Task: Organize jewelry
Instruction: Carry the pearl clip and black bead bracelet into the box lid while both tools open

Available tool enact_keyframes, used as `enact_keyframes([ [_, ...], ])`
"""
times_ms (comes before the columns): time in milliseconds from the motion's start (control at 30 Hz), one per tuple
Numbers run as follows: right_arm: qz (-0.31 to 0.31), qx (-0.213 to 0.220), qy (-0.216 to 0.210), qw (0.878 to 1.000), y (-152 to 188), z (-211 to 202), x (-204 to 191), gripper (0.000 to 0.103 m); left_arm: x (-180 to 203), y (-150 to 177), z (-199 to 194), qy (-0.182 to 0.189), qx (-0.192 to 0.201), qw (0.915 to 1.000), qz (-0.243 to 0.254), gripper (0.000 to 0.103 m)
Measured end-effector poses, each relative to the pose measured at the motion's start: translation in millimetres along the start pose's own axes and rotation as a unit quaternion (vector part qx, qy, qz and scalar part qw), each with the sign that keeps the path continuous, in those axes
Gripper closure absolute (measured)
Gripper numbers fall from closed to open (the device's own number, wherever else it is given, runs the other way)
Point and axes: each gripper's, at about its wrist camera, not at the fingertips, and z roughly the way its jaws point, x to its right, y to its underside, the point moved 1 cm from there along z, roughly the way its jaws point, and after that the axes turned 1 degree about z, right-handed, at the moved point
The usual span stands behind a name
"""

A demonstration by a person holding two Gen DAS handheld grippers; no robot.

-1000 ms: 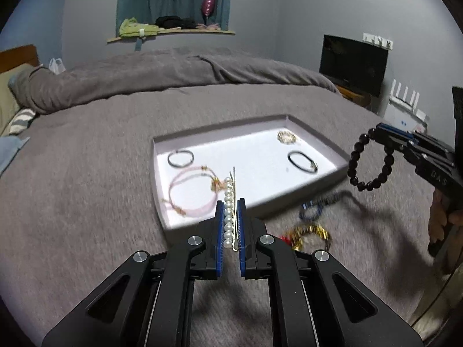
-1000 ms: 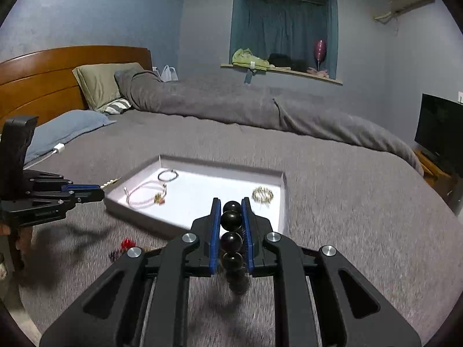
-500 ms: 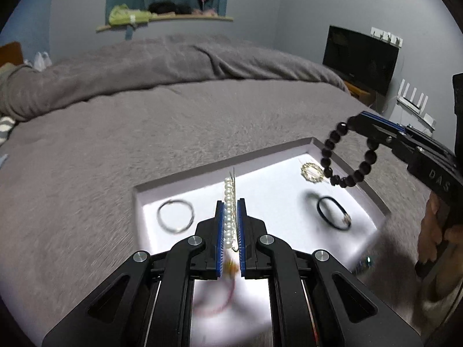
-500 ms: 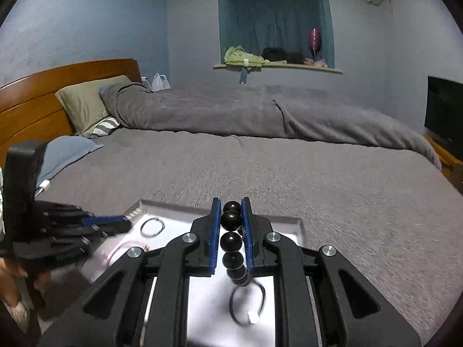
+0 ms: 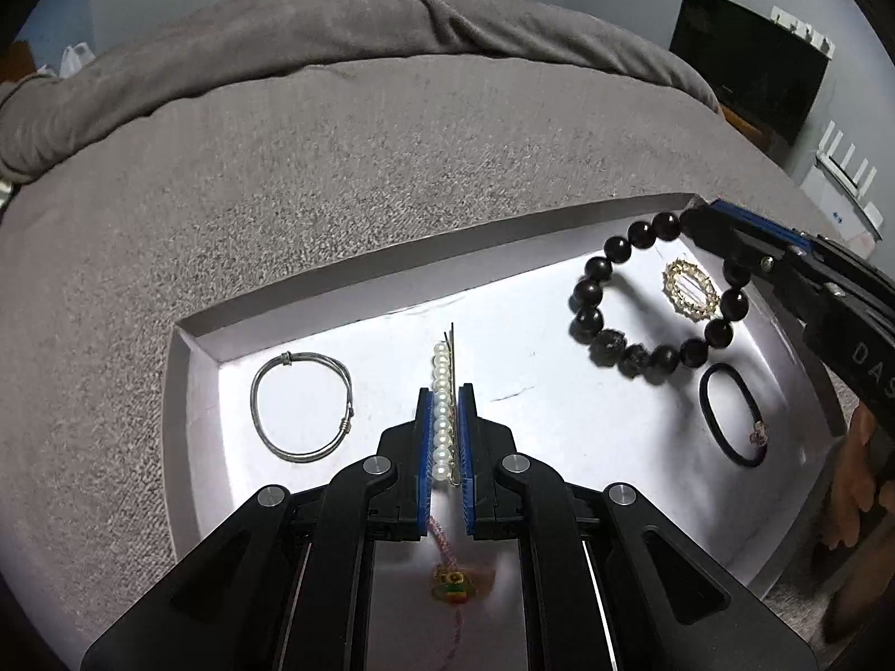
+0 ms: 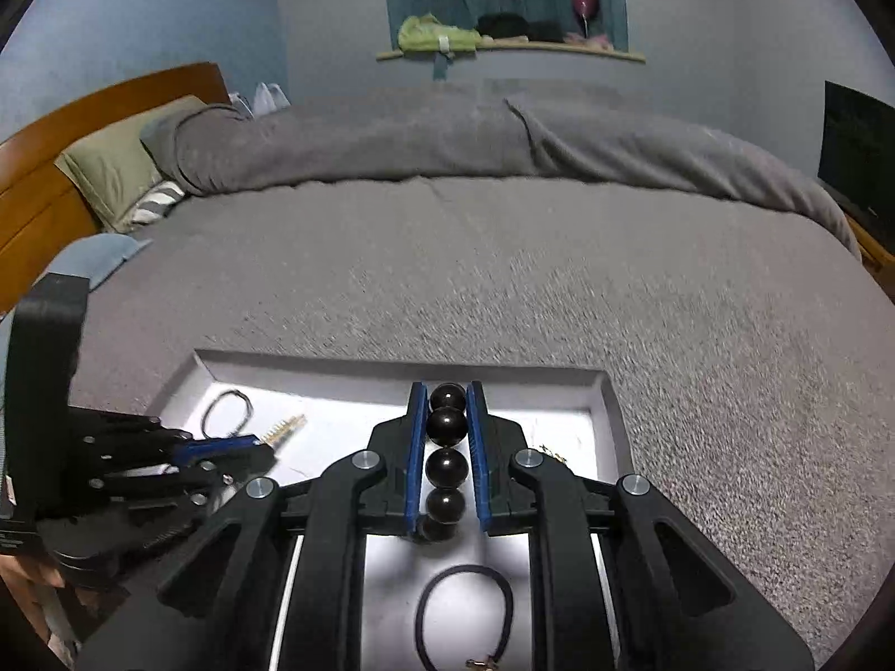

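From the left wrist camera, we see our left gripper (image 5: 446,436) clamped on a pearl hair clip (image 5: 444,414), held above the white tray (image 5: 190,386) that sits on the grey bedspread (image 5: 391,168). At ten o'clock from its fingertips a silver wire bangle (image 5: 302,405) lies flat on the tray floor; at two o'clock our right gripper (image 5: 693,221) reaches in from the edge, closed on a dark bead bracelet (image 5: 643,302) whose loop hangs over the tray's far right part, framing a gold oval brooch (image 5: 691,293) below it. A black hair tie (image 5: 733,416) rests at three o'clock, and a pink cord bracelet with a green charm (image 5: 450,581) shows at six o'clock, between the gripper's arms. From the right wrist camera, we see the right gripper (image 6: 447,425) pinching the dark bead bracelet (image 6: 446,467) above the tray (image 6: 607,419), the black hair tie (image 6: 467,615) at six o'clock beneath it, and the left gripper (image 6: 268,447) entering at nine o'clock with the gold-toned end of its clip showing. We judge the job well advanced: five pieces already lie in the tray, two more are held over it awaiting release, and whether any jewellery remains on the bed these views do not show.
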Motion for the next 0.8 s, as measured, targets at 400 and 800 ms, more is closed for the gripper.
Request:
enact_keyframes([
  [400,0.007,-0.013,0.007,1.0,5.3,3.3,-0.7,0.089,2.1,1.3,-1.7,-0.001,0.016,0.9999,0.005,0.094],
  [800,0.021,0.021,0.016,0.999,2.1,-11.1,6.1,0.065,4.8,4.0,-23.6,-0.004,0.069,0.9976,0.013,0.08],
])
